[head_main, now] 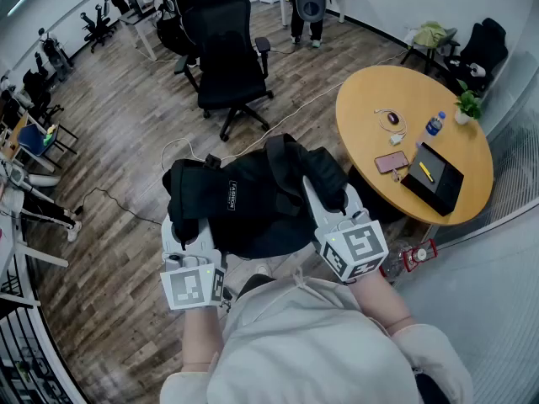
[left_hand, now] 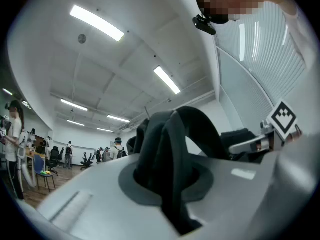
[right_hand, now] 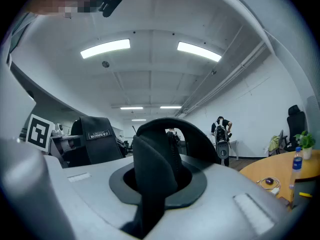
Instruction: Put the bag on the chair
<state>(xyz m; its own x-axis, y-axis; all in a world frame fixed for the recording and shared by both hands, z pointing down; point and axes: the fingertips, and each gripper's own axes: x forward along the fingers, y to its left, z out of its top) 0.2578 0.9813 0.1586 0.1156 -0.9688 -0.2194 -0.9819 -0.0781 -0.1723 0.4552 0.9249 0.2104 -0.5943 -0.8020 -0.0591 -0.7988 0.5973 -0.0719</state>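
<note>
Black fabric backpack [head_main: 253,196] is up in the air, hung between both tongs, over the wood plank floor [head_main: 126,141] just in front of the person.

Left gripper [head_main: 187,230]: jaws clamped shut on a black webbing strap [left_hand: 172,159] at the bag's left end. The strap is bunched in the jaw gap and loops up above it.

Right gripper [head_main: 330,199]: jaws likewise closed on a black padded strap [right_hand: 150,169] at the bag's right end, with the loop arching over the jaws.

The bag body sags between the two grippers, with the white "FASHION" label facing up.

Black wheeled office chair [head_main: 227,61] stands well apart from the bag, further out on the floor, with nothing visible on its seat. Round wooden table [head_main: 396,91] is off to the right, near the right gripper's side.
</note>
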